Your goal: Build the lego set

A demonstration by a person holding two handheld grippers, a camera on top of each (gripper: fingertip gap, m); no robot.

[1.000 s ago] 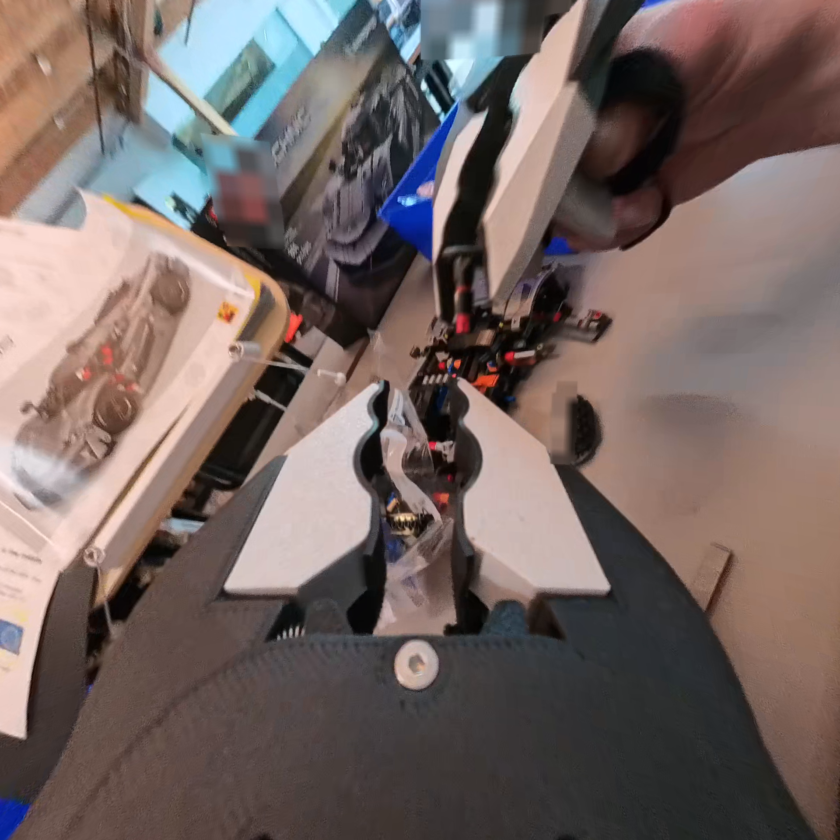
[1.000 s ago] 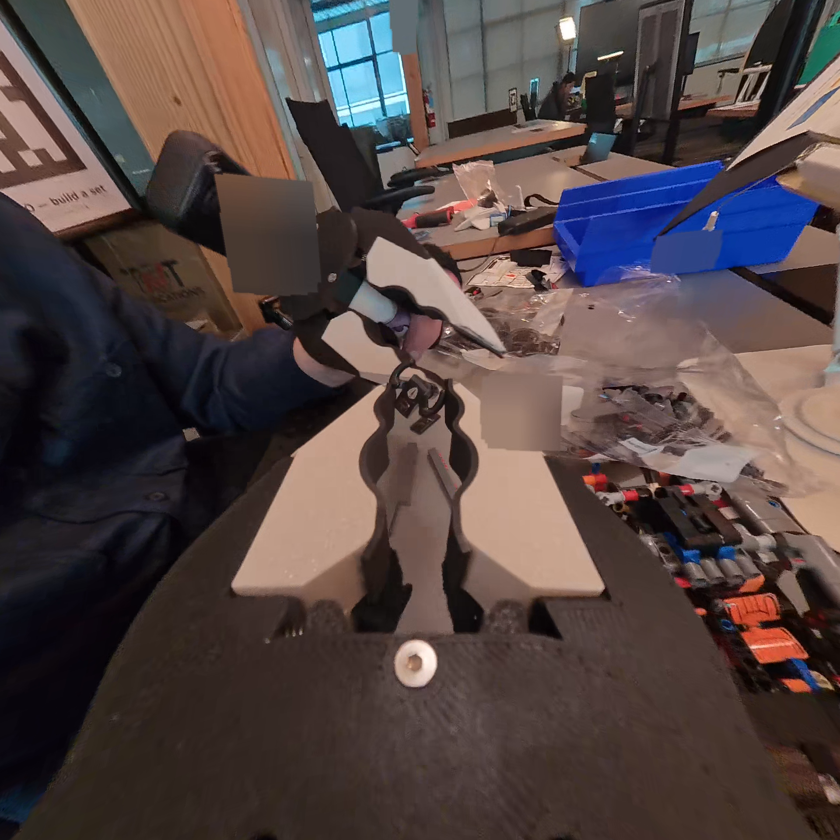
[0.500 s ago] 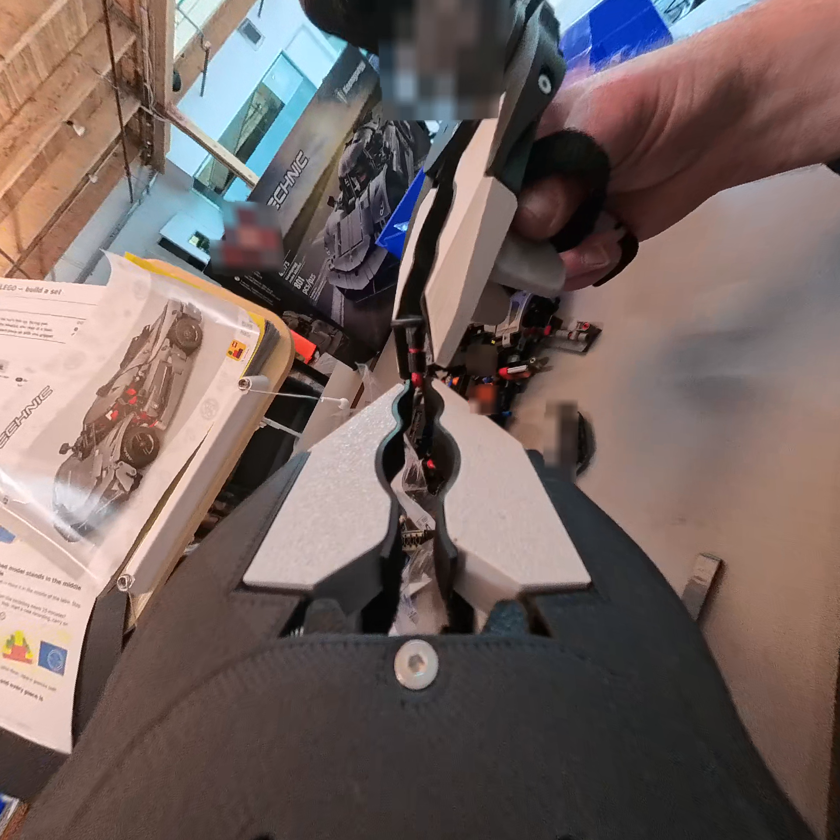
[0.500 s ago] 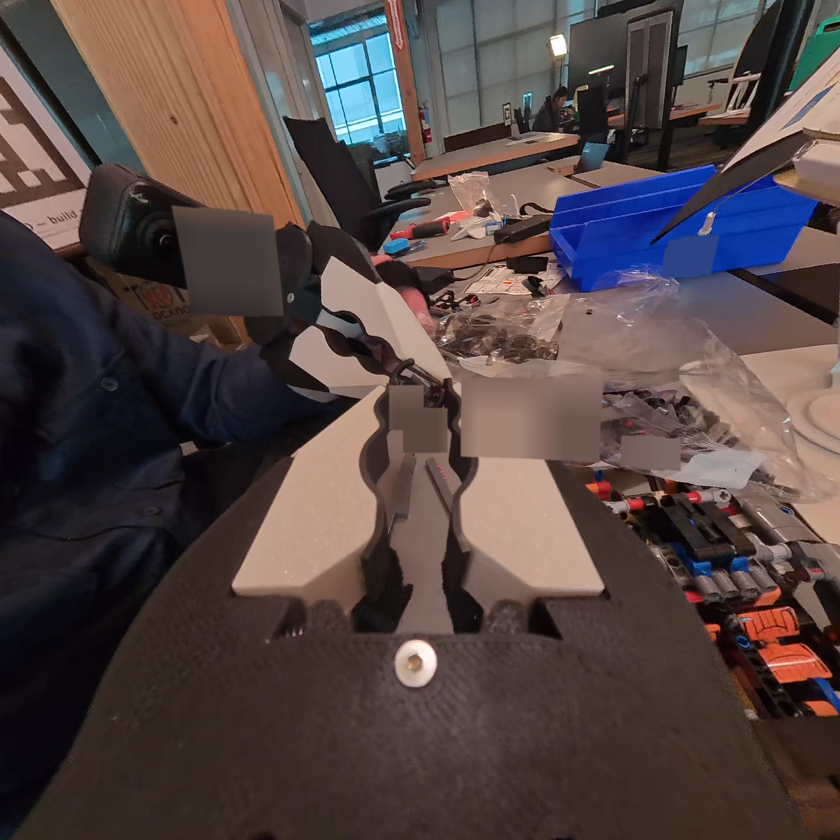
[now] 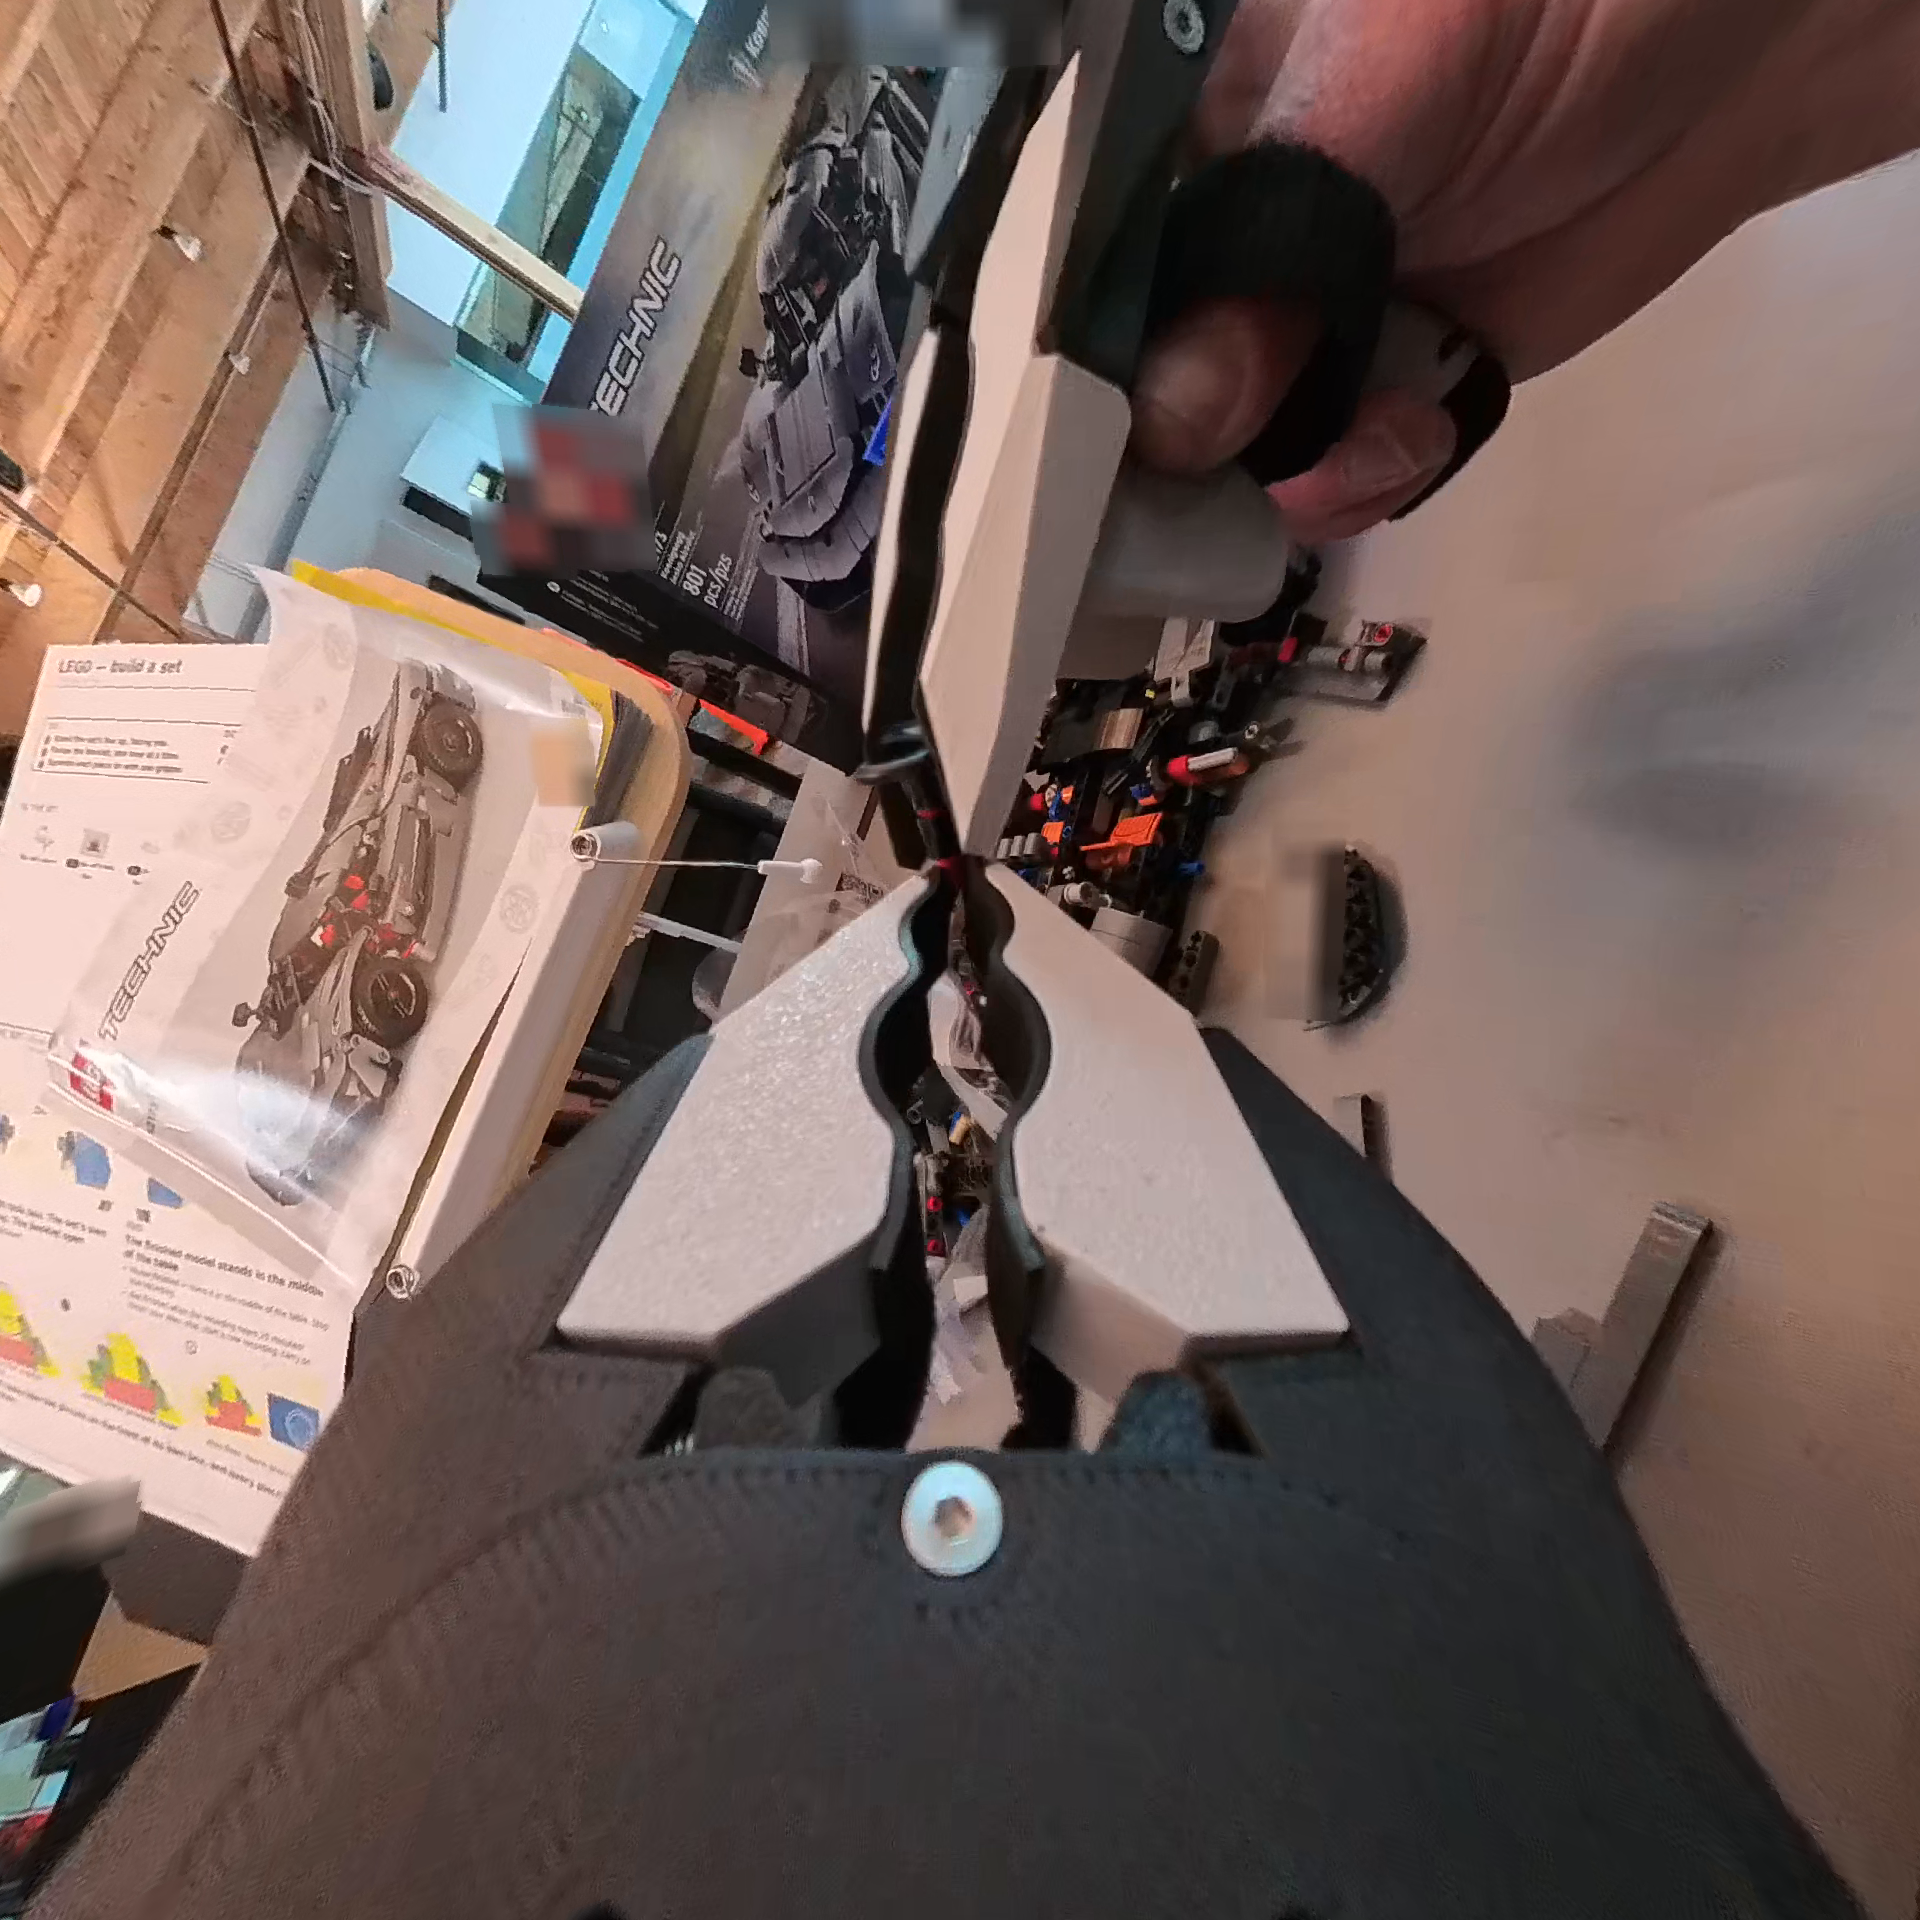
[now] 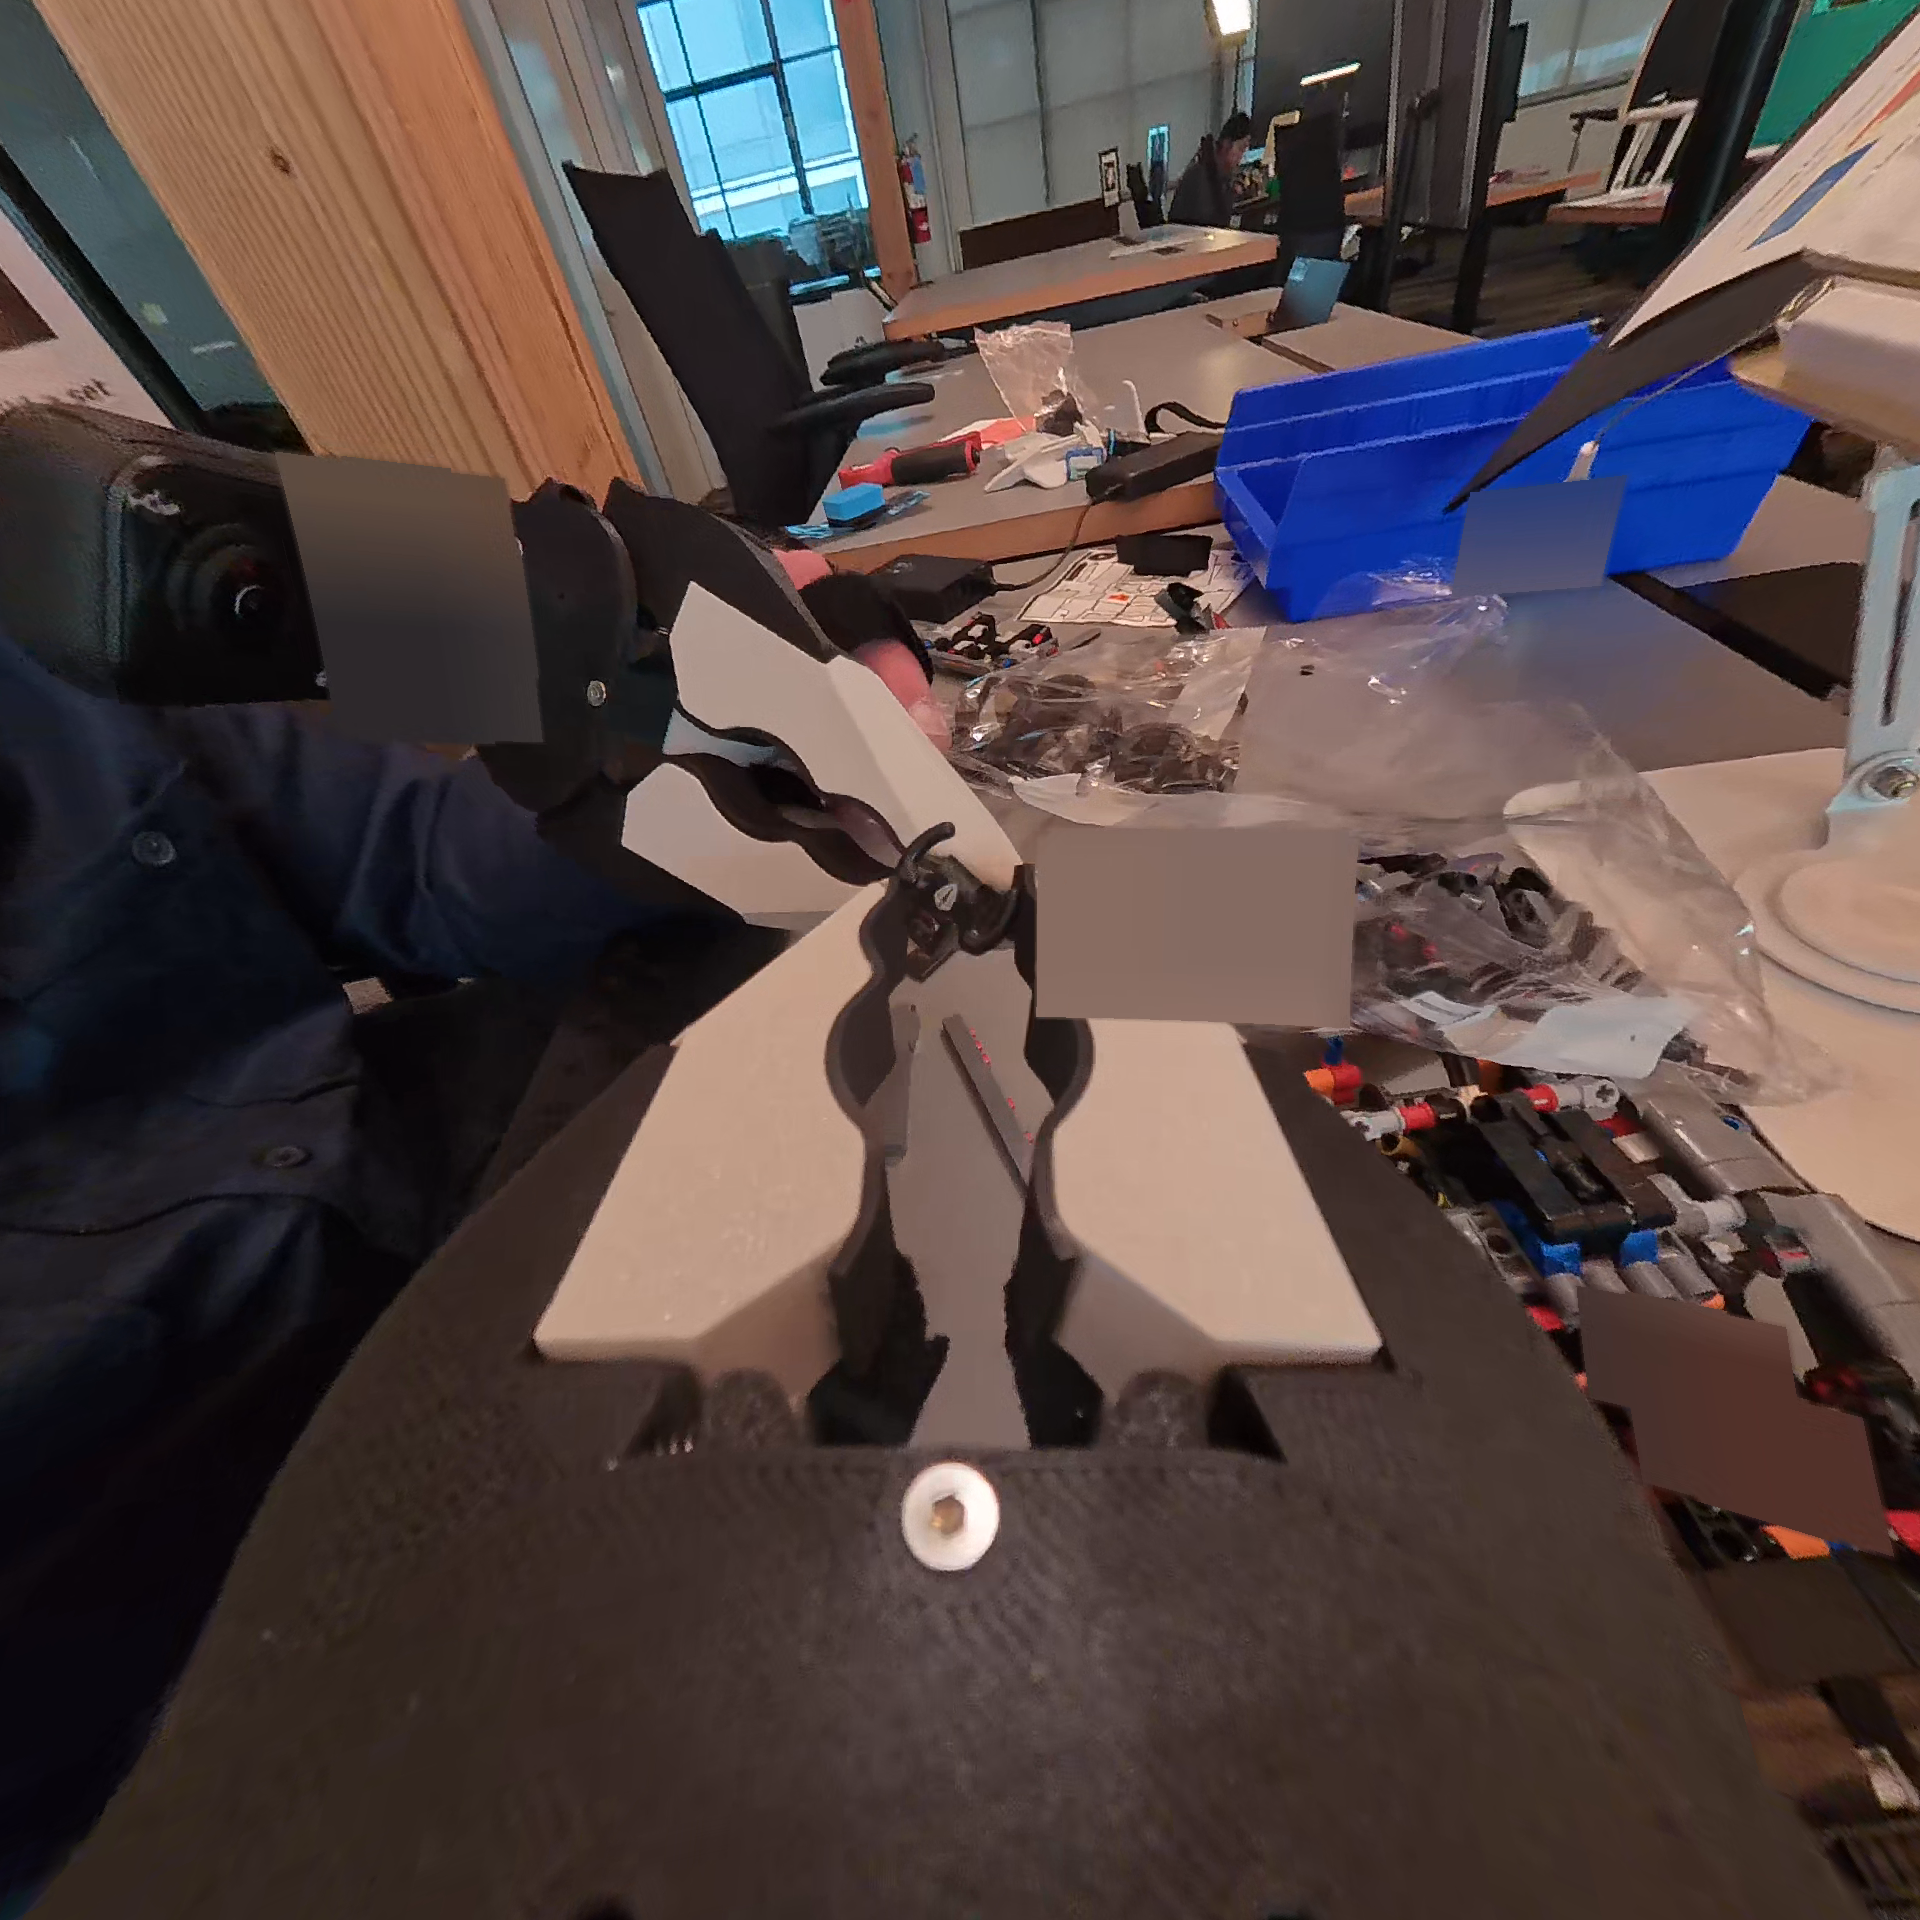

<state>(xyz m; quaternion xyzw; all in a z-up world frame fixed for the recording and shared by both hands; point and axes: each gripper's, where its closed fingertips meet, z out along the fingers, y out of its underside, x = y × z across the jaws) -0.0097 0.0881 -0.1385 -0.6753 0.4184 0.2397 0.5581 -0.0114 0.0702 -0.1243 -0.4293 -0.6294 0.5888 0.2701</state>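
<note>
Since the earlier frames the left gripper (image 5: pixel 956 883) has narrowed, jaws now nearly together, meeting the right gripper (image 5: pixel 935 821) tip to tip. Right jaws clamp a small black Lego piece (image 6: pixel 940 904), partly masked at 3 o'clock. Chassis (image 6: pixel 1558 1164) lies on the tabletop (image 5: pixel 1662 935).

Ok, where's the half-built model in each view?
Left wrist view: model on the table just right of centre, beyond the finger gap.
Right wrist view: model at the right edge, below the clear bags.
Shared landmark: black part, mid-frame.
</note>
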